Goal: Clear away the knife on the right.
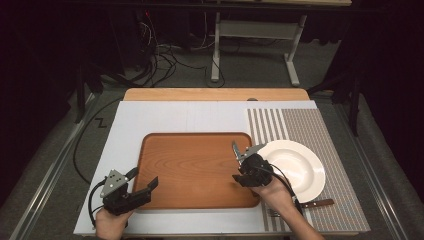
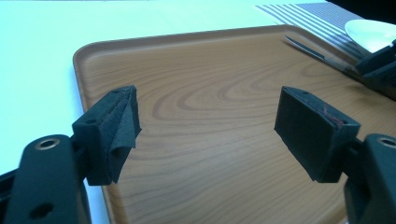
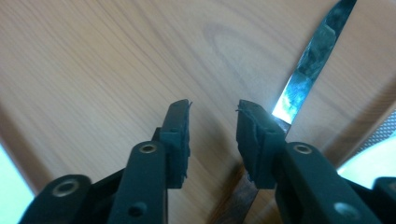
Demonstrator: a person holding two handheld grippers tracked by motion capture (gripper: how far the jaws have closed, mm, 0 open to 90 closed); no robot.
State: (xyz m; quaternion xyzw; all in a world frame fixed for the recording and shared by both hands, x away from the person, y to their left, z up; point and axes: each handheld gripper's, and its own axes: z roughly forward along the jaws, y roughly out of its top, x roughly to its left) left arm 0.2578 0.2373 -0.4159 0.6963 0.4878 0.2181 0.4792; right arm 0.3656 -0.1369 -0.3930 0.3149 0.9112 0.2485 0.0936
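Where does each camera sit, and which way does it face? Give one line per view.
High view: above the person's side, looking forward and down on the tray; shows left gripper and right gripper.
Left gripper view: rides the left gripper, looks across the tray toward the plate; shows its open jaws.
Right gripper view: rides the right gripper, looks down at the tray; shows its open jaws.
Shared: both gripper views show the knife on the tray.

Bright table [image 1: 175, 120], dark surroundings, glare on knife blade [image 3: 299, 88], soft focus
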